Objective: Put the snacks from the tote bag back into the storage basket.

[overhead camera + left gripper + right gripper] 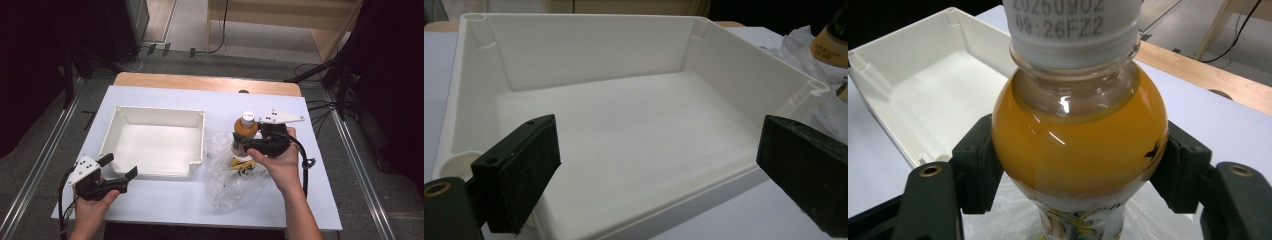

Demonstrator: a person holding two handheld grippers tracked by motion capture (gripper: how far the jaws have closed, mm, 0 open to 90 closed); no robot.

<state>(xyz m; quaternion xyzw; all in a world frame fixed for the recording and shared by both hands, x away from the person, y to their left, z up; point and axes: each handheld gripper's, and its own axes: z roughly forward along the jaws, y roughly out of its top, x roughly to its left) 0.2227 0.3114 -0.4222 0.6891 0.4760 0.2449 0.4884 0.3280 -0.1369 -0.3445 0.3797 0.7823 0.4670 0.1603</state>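
Here jaws clamp bottle [1080, 145] beside tray [198, 145]

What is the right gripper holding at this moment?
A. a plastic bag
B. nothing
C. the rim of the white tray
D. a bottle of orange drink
D: the right gripper has its jaws pressed on both sides of the orange drink bottle.

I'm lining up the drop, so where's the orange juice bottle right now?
In the high view the orange juice bottle is right of centre, clamped in the right gripper above the clear plastic bag, just right of the white tray.
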